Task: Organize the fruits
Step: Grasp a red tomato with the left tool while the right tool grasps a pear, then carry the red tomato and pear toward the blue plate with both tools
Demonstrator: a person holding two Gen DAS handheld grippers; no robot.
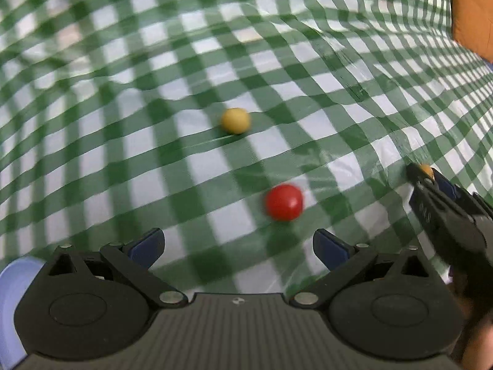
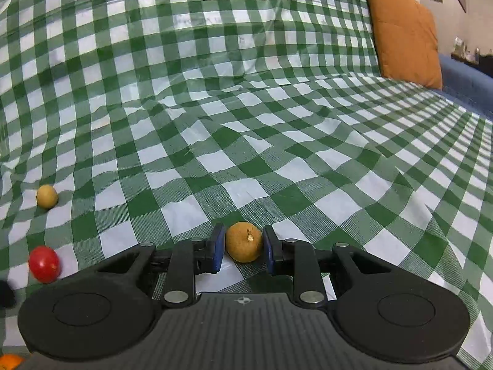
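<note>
Your right gripper (image 2: 243, 248) pinches a brown, rough-skinned round fruit (image 2: 244, 242) between its blue pads (image 2: 218, 246), the fruit resting low against the green-and-white checked cloth (image 2: 277, 123) that covers the surface beneath. Seen from your left wrist camera, the same right gripper (image 1: 423, 172) reaches in from the right edge with a sliver of that brown fruit (image 1: 426, 169) showing at its tip. Your left gripper (image 1: 238, 246) hangs above the cloth (image 1: 154, 92) with its fingers spread wide and nothing between them. Just beyond its right finger lies a red tomato-like fruit (image 1: 284, 202), and farther out, a pale yellow round fruit (image 1: 235, 120); the two sit apart on the checks. From the right wrist camera, both lie well to the left: the yellow fruit (image 2: 47, 196) farther off, the red one (image 2: 44, 264) nearer. An orange cushion (image 2: 406, 30) leans at the far right, and a light blue rim (image 1: 12, 302) shows at the left wrist view's lower-left corner.
</note>
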